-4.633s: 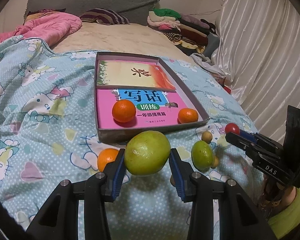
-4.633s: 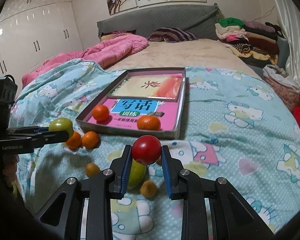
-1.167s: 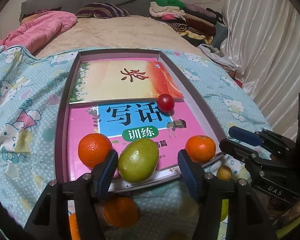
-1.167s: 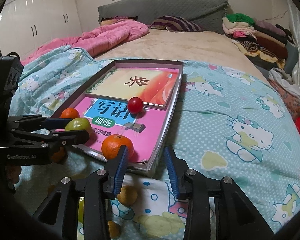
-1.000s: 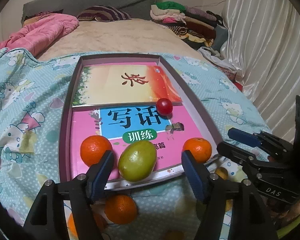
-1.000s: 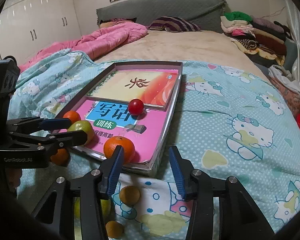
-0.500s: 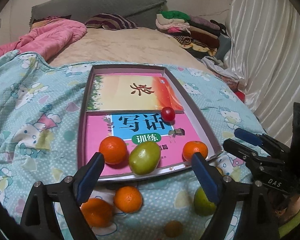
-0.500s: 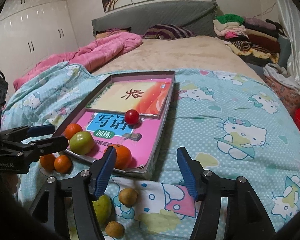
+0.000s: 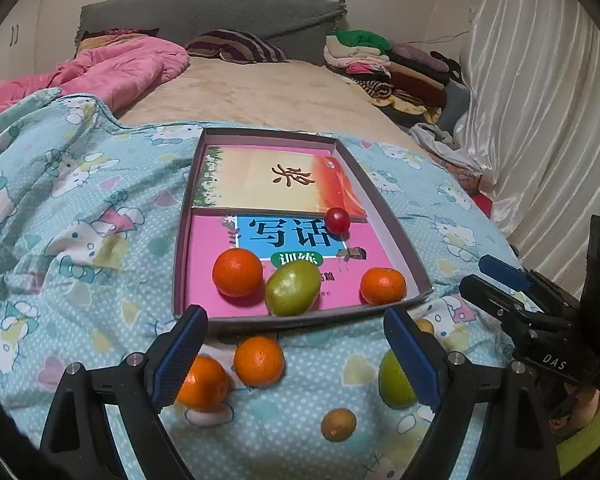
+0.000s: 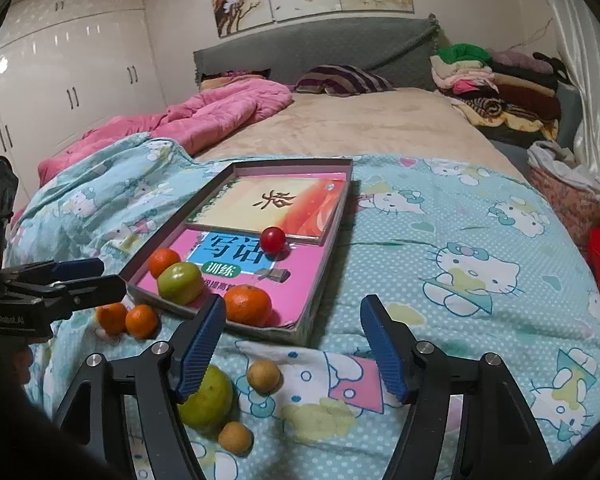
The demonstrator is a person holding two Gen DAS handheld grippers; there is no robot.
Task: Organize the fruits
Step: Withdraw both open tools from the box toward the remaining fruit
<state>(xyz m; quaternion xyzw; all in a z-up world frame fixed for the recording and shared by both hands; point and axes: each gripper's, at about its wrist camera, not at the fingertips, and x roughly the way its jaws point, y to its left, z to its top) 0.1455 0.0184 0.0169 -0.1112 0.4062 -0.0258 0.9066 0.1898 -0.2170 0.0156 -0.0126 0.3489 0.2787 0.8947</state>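
Note:
A shallow grey tray (image 9: 268, 133) (image 10: 292, 163) lined with two books lies on the bedspread. In it sit a big green fruit (image 9: 292, 288) (image 10: 180, 283), two oranges (image 9: 237, 272) (image 9: 382, 286) and a red tomato (image 9: 337, 220) (image 10: 273, 240). My left gripper (image 9: 296, 354) (image 10: 110, 274) hangs wide open just before the tray's near edge, nothing between its fingers. My right gripper (image 10: 292, 340) (image 9: 476, 274) is at the tray's near right corner, its jaws opening and empty. Loose on the bedspread are two oranges (image 9: 259, 360) (image 9: 202, 382), a second green fruit (image 10: 208, 400) and small brown fruits (image 10: 263, 376) (image 10: 235, 437).
A pink quilt (image 10: 220, 116) and a striped pillow (image 10: 342, 78) lie further up the bed. Folded clothes (image 10: 496, 80) are stacked at the far right. A white curtain (image 9: 548, 120) hangs along the right side, wardrobes (image 10: 60, 80) stand to the left.
Both grippers have backed off from the tray, risen a little and spread their jaws wider. The green fruit and the red tomato, earlier held, now lie in the tray.

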